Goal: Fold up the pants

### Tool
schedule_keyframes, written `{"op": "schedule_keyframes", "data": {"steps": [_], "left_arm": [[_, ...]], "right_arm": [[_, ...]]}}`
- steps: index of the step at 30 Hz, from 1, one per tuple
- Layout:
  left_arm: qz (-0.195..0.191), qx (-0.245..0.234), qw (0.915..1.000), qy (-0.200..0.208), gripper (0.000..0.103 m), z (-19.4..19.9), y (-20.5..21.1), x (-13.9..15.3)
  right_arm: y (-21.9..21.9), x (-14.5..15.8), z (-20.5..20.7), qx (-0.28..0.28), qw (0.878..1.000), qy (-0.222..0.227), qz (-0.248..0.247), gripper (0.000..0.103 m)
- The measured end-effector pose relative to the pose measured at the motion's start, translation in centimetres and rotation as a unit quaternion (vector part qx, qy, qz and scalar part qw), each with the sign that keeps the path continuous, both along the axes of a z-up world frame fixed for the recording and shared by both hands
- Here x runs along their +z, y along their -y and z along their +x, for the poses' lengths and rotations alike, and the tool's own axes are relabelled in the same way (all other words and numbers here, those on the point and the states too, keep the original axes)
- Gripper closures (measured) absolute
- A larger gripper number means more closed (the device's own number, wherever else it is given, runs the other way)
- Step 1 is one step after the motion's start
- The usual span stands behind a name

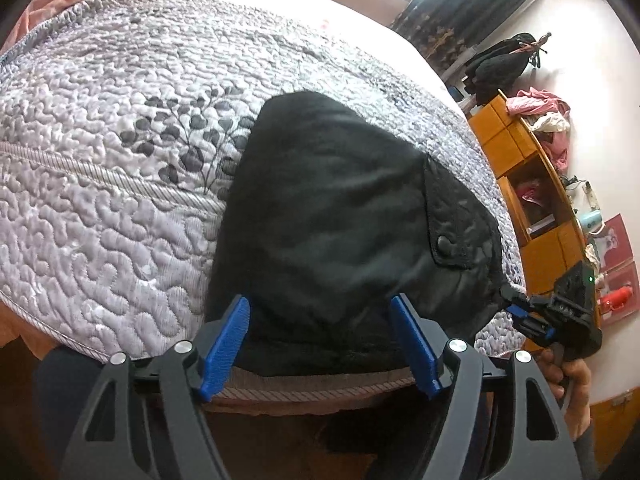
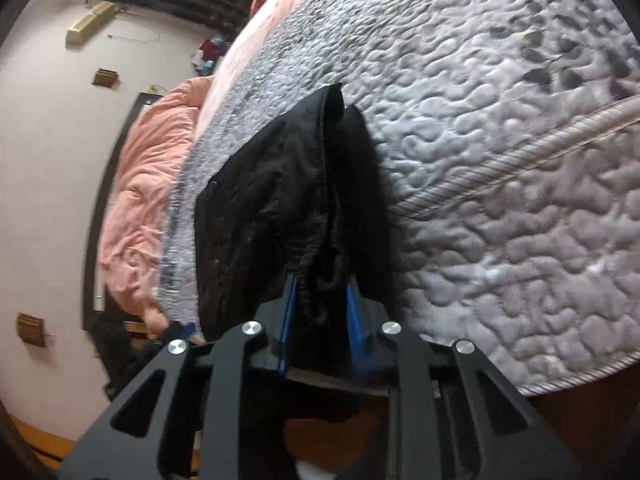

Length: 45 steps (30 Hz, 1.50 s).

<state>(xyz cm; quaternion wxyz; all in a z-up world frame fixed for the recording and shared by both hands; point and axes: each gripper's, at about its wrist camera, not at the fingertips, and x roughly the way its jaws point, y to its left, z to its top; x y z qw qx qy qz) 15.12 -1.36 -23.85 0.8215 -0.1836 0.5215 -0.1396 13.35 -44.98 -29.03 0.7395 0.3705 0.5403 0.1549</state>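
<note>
A: While your left gripper (image 1: 320, 344) hangs wide apart over the near hem, nothing pinned between its blue pads (image 1: 224, 344), where are the pants?

B: Black, soft-fabric pants (image 1: 340, 208) lie bunched on the grey quilted bedspread (image 1: 112, 168), at the bed's near edge, toward 5 o'clock in your left wrist view. Flap pocket with a snap (image 1: 444, 242) sits at 3 o'clock on the pile.

A: And your right gripper (image 2: 322, 312)?

B: Narrowed on a gathered edge of the pants, pads pressed to either side of the bunch. Looks clamped, likely the waistband or a stacked hem; I can't tell which.

A: What could go wrong?

B: You hold one side only. Lift now and the free side probably sags, so the layers skew. The pile also overhangs the bedspread's corded border (image 1: 320, 390), so a pull toward 6 o'clock could drag it off the bed. A thick bunch may slip from the pads too.
</note>
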Motion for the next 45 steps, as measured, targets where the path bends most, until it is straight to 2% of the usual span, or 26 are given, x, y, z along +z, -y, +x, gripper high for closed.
{"op": "schedule_keyframes", "data": {"steps": [4, 7, 9, 12, 15, 17, 19, 20, 21, 22, 24, 25, 28, 30, 32, 34, 35, 36, 38, 39, 40, 42, 45], "left_arm": [[0.009, -0.014, 0.9999, -0.001, 0.027, 0.6, 0.9, -0.3], [0.013, -0.026, 0.9995, 0.014, 0.025, 0.6, 1.2, 0.5], [0.014, -0.028, 0.9992, 0.025, 0.019, 0.5, 1.1, 1.0], [0.017, -0.031, 0.9992, 0.019, 0.018, 0.9, 1.1, 0.7], [0.014, -0.036, 0.9992, 0.0, 0.017, 1.7, 1.3, -0.4], [0.014, -0.037, 0.9991, -0.014, 0.016, 2.0, 1.4, -1.3], [0.02, -0.042, 0.9985, -0.027, 0.011, 2.3, 1.5, -2.3], [0.027, -0.046, 0.9982, -0.027, 0.011, 2.4, 1.6, -2.5], [0.031, -0.051, 0.9978, -0.027, 0.011, 2.4, 1.7, -2.6], [0.032, -0.056, 0.9976, -0.027, 0.011, 2.5, 1.6, -2.5], [0.024, -0.059, 0.9977, -0.023, 0.011, 3.1, 1.0, -1.7], [0.017, -0.054, 0.9983, -0.018, 0.011, 3.5, 0.6, -1.3], [-0.001, -0.035, 0.9994, -0.002, 0.011, 5.8, -0.7, 0.2], [-0.014, -0.025, 0.9996, 0.003, 0.01, 7.9, -1.3, 0.9], [-0.029, -0.019, 0.9994, 0.0, 0.01, 10.1, -1.8, 1.1], [-0.051, -0.018, 0.9984, -0.015, 0.01, 12.5, -1.9, 1.0], [-0.061, -0.02, 0.9977, -0.021, 0.01, 13.3, -2.0, 0.8], [-0.069, -0.018, 0.997, -0.028, 0.01, 14.2, -2.3, 0.6], [-0.082, -0.021, 0.9957, -0.038, 0.01, 15.6, -2.8, 0.1], [-0.092, -0.025, 0.9943, -0.05, 0.01, 16.3, -3.3, -0.4], [-0.1, -0.028, 0.9927, -0.061, 0.009, 16.9, -3.7, -1.1], [-0.122, -0.039, 0.9877, -0.089, 0.009, 17.8, -4.5, -2.7], [-0.164, -0.054, 0.9772, -0.123, 0.009, 18.6, -5.1, -4.8]], "right_arm": [[-0.2, -2.0, 0.2, 0.009, 0.999, -0.025, -0.033, 0.078], [-0.1, 0.5, -0.2, 0.006, 0.998, -0.002, -0.058, 0.073], [-0.2, 3.2, -0.3, -0.006, 0.996, 0.032, -0.082, 0.073], [-2.6, 5.7, 1.0, 0.039, 0.995, 0.071, -0.066, 0.073], [-5.8, 3.8, 2.6, 0.088, 0.992, 0.049, -0.074, 0.072], [-6.9, 1.0, 3.1, 0.109, 0.989, 0.018, -0.094, 0.074], [-7.2, -0.6, 3.0, 0.121, 0.985, 0.011, -0.124, 0.09], [-7.0, -1.0, 2.9, 0.123, 0.984, 0.008, -0.129, 0.091], [-6.7, -0.8, 3.1, 0.123, 0.985, 0.003, -0.12, 0.09], [-6.5, -0.3, 3.2, 0.123, 0.986, 0.003, -0.114, 0.082], [-5.5, 2.0, 3.9, 0.108, 0.989, 0.035, -0.098, 0.065], [-5.2, 3.1, 4.3, 0.099, 0.989, 0.048, -0.094, 0.064], [-3.1, 4.2, 7.3, 0.058, 0.995, 0.061, -0.058, 0.063], [-2.0, 3.1, 9.7, 0.037, 0.998, 0.048, -0.032, 0.063], [-1.8, 0.6, 11.8, 0.04, 0.999, 0.012, -0.024, 0.066], [-1.8, -1.0, 12.9, 0.04, 0.998, -0.009, -0.039, 0.079], [-1.9, -1.4, 13.1, 0.04, 0.998, -0.013, -0.047, 0.079], [-1.8, -1.4, 13.1, 0.037, 0.998, -0.015, -0.041, 0.077], [-1.8, -0.6, 12.4, 0.034, 0.999, -0.005, -0.014, 0.061], [-1.5, 0.4, 11.6, 0.032, 0.999, 0.008, 0.004, 0.045], [-1.0, 0.9, 11.2, 0.03, 0.999, 0.011, -0.001, 0.024], [0.1, 1.8, 9.8, 0.021, 0.999, 0.016, -0.03, 0.014], [1.8, 0.6, 8.2, 0.025, 0.999, -0.009, -0.018, 0.014]]}}
